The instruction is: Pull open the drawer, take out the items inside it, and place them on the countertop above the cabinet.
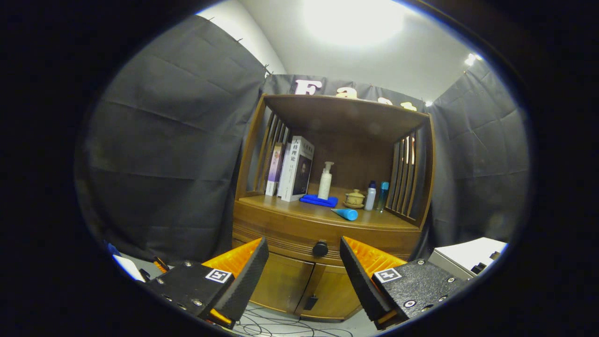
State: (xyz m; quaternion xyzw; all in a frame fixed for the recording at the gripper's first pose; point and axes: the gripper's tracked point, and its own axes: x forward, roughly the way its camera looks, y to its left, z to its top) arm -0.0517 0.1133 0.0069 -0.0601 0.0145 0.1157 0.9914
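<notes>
Tongs [304, 276] spread apart, empty, short of the closed drawer's knob [320, 248], cabinet [290, 229] beyond.

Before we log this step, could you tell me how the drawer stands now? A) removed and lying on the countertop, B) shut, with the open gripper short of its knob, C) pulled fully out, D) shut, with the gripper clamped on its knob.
B: the drawer sits flush in the cabinet, and the gripper is open, its fingers apart either side of the knob, not touching it.

Three books [295, 168], three bottles [325, 180], one blue cloth [318, 201], one lidded cup [354, 198], one blue tube [345, 214].
</notes>
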